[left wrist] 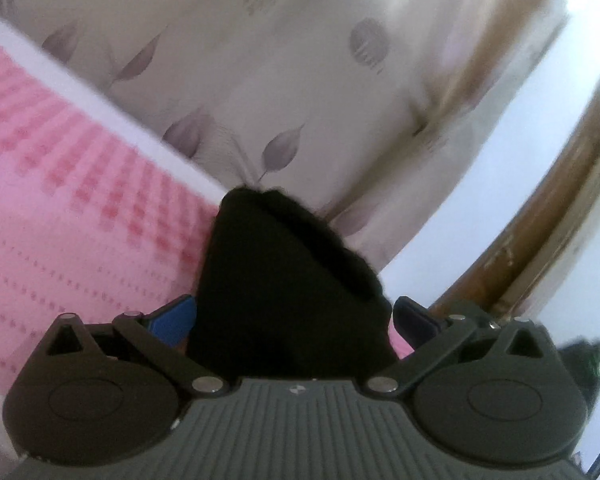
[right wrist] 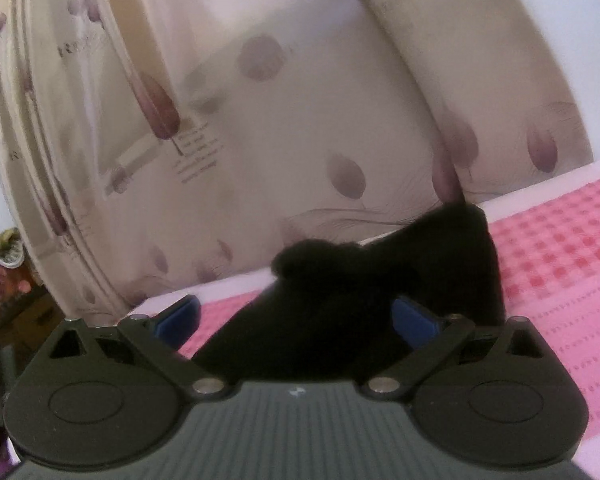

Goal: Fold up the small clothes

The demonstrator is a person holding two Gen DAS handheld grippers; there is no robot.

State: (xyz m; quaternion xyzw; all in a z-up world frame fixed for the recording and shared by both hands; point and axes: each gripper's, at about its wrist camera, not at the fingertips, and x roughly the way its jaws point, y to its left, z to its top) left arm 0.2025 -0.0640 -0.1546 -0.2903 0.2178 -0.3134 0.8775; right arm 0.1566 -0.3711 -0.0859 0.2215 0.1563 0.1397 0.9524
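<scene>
Between my left gripper's (left wrist: 294,316) fingers sits the black garment (left wrist: 288,284), a dark bunched mound that rises ahead of the blue pads (left wrist: 176,320). Those fingers stand spread wide, and I see a gap between each pad and the cloth, so nothing is pinched there. Left of the fingers the pink checked cover (left wrist: 72,200) spreads out, with its white border (left wrist: 100,96) beyond, and farther ahead hangs the leaf-print curtain (left wrist: 260,80).

On my right gripper (right wrist: 296,320) the fingers also stand apart. The black garment (right wrist: 360,300) lies between them and runs past the right finger, its tall end rising ahead on that side; the right blue pad (right wrist: 412,320) sits against the cloth, the left one clear of it. Pink checked cover (right wrist: 560,260) lies right of the fingers, curtain (right wrist: 300,120) ahead.
</scene>
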